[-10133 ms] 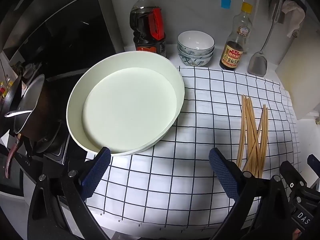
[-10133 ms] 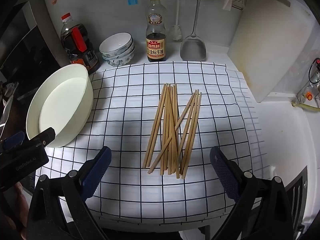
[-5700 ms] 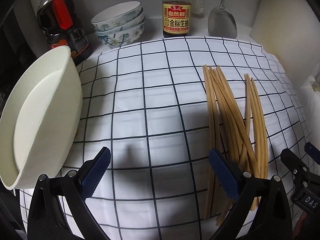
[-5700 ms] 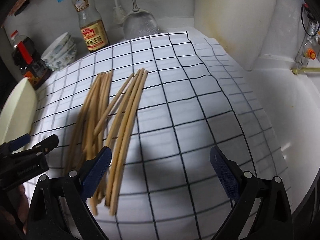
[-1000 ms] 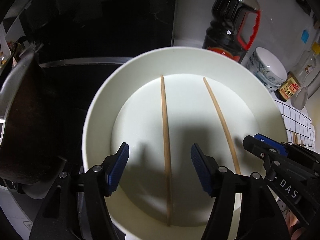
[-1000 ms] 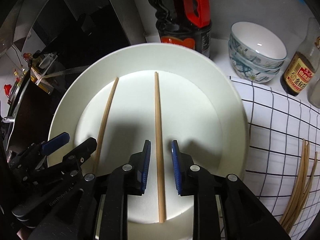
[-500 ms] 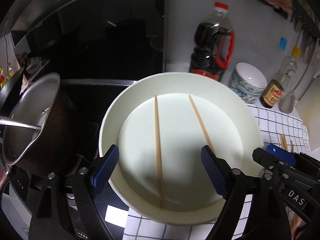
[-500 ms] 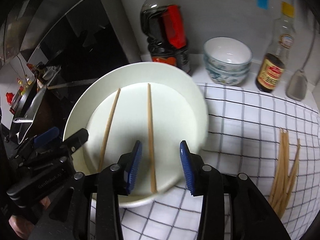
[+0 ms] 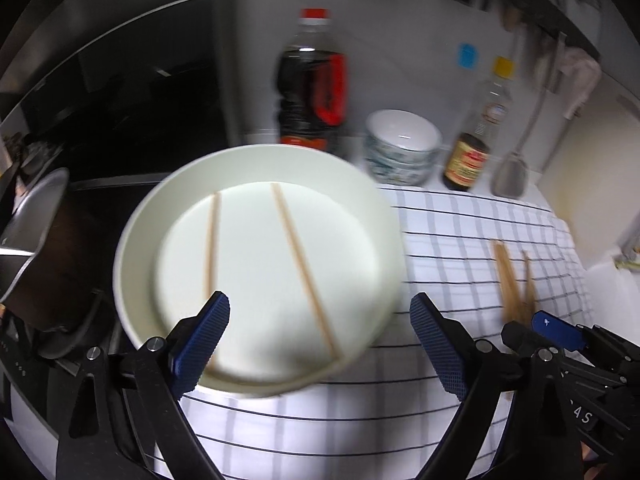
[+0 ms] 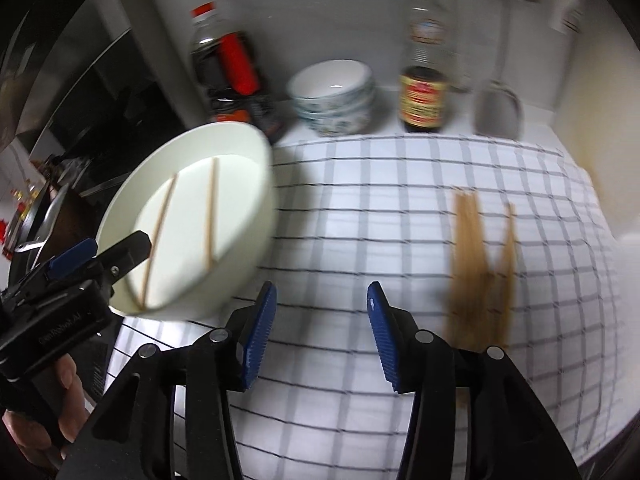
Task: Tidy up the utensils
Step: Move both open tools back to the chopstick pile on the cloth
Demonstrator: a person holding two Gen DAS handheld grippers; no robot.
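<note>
A wide cream basin (image 9: 136, 248) (image 10: 256, 200) sits at the left edge of the checked cloth. Two wooden chopsticks (image 9: 304, 272) (image 10: 210, 212) lie apart on its floor. The remaining chopsticks (image 9: 510, 280) (image 10: 476, 256) lie bundled on the cloth to the right, blurred. My left gripper (image 9: 320, 340) hangs over the basin's near rim, its jaws opening wide with nothing held between them. My right gripper (image 10: 320, 332) is over bare cloth between basin and bundle, jaws opening, nothing between its blue pads. The left gripper's body also shows at the lower left of the right wrist view, with a hand on it.
Along the back wall stand a dark bottle with a red handle (image 9: 312, 92), stacked bowls (image 9: 400, 148), a brown sauce bottle (image 9: 468, 156) and a hanging spatula (image 9: 512, 172). A metal pot (image 9: 32, 232) sits on the black stove at the left. A pale board (image 10: 600, 100) leans at right.
Both grippers have pulled back from the basin and swung right, leaving one chopstick each on its floor. Both sets of jaws have widened. The bundle on the cloth has come into view.
</note>
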